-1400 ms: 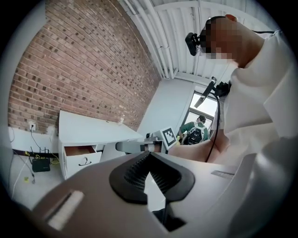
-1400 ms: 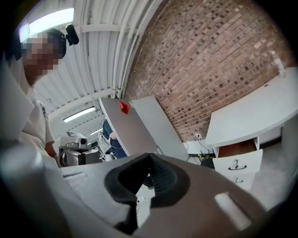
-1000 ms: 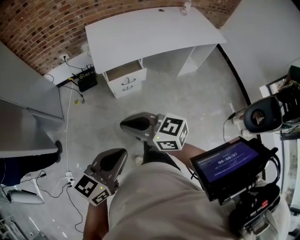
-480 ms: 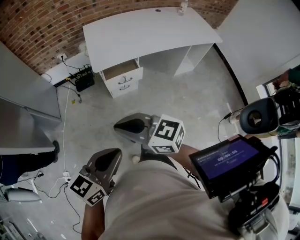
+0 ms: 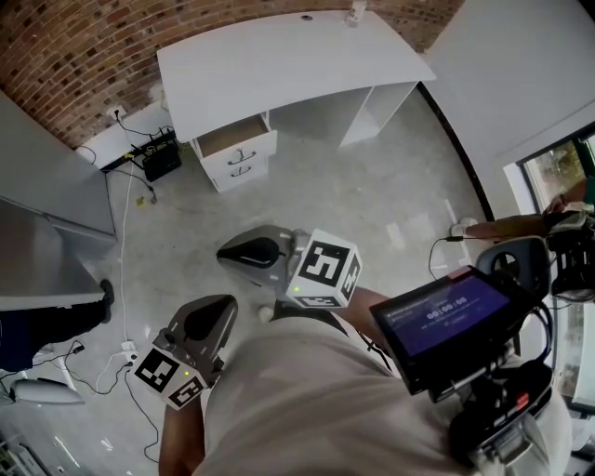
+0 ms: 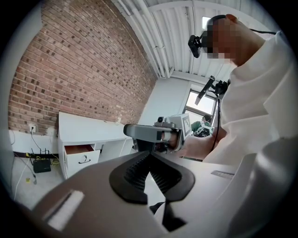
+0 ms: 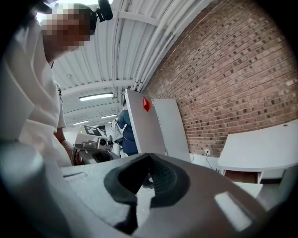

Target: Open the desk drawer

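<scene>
A white desk stands against the brick wall, far from both grippers. Its top drawer is pulled partway out, showing a brown inside, and the drawer below it is closed. The open drawer also shows in the left gripper view, and only its edge under the desk top in the right gripper view. My left gripper is held close to the person's body, jaws shut on nothing. My right gripper hovers just beyond it, also shut and empty.
A small bottle stands on the desk's far edge. A black box with cables lies on the floor left of the drawers. Grey panels stand at the left. A screen rig hangs at the right.
The desk has slid up and left in the head view, looking a little farther off. Both grippers drifted slightly left and stayed shut. The drawer stays pulled out as before.
</scene>
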A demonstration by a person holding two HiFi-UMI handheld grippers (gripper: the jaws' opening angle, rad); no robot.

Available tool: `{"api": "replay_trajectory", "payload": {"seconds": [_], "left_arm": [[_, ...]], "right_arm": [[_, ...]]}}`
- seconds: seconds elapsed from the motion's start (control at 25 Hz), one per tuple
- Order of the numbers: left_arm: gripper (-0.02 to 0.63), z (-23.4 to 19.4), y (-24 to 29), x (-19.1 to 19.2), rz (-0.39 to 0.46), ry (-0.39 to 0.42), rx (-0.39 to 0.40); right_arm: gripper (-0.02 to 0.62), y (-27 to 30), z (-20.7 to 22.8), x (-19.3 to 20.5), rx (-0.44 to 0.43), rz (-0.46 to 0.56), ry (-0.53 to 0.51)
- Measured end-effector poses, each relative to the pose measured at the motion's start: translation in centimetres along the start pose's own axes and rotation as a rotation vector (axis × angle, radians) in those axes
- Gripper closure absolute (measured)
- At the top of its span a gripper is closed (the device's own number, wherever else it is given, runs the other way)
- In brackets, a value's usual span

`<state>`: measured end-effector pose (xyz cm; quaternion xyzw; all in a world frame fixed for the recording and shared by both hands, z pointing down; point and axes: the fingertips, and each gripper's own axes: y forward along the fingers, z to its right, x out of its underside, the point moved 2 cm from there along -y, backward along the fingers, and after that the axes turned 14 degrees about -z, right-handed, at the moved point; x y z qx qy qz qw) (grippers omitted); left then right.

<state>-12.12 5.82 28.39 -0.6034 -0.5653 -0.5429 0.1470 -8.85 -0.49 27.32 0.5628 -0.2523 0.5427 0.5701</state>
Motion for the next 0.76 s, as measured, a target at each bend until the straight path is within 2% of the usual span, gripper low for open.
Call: {"api": "replay_trajectory", "payload": {"seconds": [0.48, 0.76], "left_arm": [[0.600, 0.4, 0.5, 0.8, -0.008, -0.011, 0.010], [0.600, -1.1, 2.2, 1.1, -0.011, -0.008, 0.025]], "right_arm": [[0.592, -0.4, -0.3, 0.4, 0.015, 0.000, -0.041], [0.592, 0.1, 1.5, 1.3, 0.031, 0.005, -0.063]]}}
